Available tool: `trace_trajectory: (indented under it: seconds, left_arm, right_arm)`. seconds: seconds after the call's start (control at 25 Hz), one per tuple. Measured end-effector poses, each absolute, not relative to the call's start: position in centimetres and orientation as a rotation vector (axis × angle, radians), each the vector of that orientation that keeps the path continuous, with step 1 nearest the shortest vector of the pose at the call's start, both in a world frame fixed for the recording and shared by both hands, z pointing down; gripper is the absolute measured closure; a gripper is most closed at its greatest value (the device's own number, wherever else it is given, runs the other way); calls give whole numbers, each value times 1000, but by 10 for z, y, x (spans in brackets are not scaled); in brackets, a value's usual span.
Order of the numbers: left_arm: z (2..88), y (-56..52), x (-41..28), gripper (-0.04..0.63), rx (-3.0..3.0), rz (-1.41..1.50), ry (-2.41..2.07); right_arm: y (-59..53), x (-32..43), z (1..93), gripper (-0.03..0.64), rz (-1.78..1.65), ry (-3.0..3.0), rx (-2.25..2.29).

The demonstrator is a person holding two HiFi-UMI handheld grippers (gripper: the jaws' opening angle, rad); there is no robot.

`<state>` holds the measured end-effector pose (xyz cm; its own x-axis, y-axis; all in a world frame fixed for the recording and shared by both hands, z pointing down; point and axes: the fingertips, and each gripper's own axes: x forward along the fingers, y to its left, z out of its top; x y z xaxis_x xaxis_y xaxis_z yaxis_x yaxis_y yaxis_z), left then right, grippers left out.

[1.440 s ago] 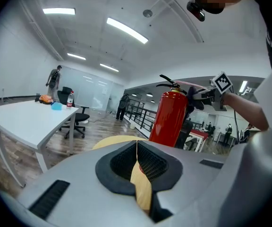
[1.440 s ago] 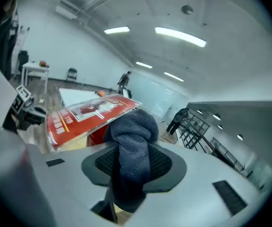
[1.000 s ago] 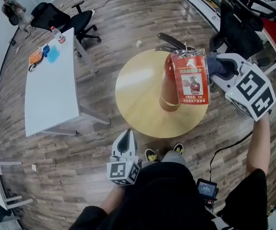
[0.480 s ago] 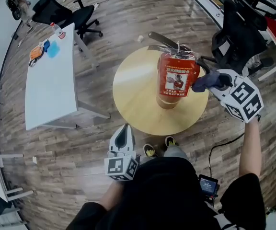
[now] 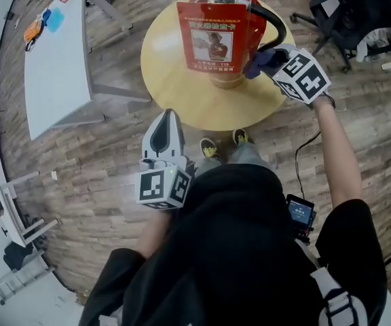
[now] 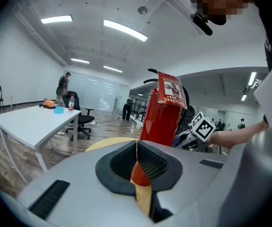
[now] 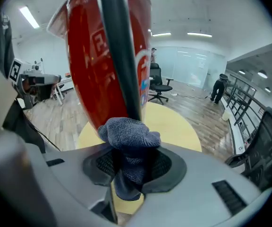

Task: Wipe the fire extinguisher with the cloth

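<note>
The fire extinguisher (image 7: 89,65) has a glossy red body, metal by its look. Against it, the hose (image 7: 119,46) is smooth matt black. The cloth (image 7: 129,136) just beside the extinguisher is nubbly blue-grey knit. Under the extinguisher, the round table (image 5: 182,94) is pale smooth wood with a soft sheen. The right gripper (image 7: 126,167) has a matt grey plastic shell.

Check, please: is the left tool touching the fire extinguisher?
Apart. The head view shows bare tabletop between the left tool and the fire extinguisher.
</note>
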<state>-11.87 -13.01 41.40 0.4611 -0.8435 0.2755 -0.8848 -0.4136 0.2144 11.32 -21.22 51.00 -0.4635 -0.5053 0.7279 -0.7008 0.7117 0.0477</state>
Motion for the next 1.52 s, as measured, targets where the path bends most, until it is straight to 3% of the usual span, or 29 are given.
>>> trace_trajectory:
  seconds: [0.28, 0.4, 0.56, 1.04, 1.24, 1.36, 1.52]
  left_arm:
    - [425, -126, -92, 572, 2363, 242, -1483]
    - [428, -125, -83, 572, 2360, 246, -1484]
    - [427, -121, -79, 572, 2348, 247, -1492]
    - [427, -127, -64, 572, 2385, 187, -1477]
    - [418, -134, -62, 571, 2408, 146, -1499]
    - [420, -135, -62, 572, 2392, 145, -1517]
    - [412, -134, -64, 572, 2368, 132, -1564]
  right_arm:
    - [-203, 109, 588, 476, 424, -2200, 757]
    - [-189, 90, 634, 476, 282, -2113, 618]
    - [-191, 91, 644, 474, 324, -2160, 662]
    - [-183, 98, 447, 480, 80, -2436, 707]
    - [-185, 136, 381, 480, -123, -2411, 889]
    - [-215, 157, 337, 480, -373, -2312, 1038]
    - [-238, 110, 310, 480, -865, -2134, 797]
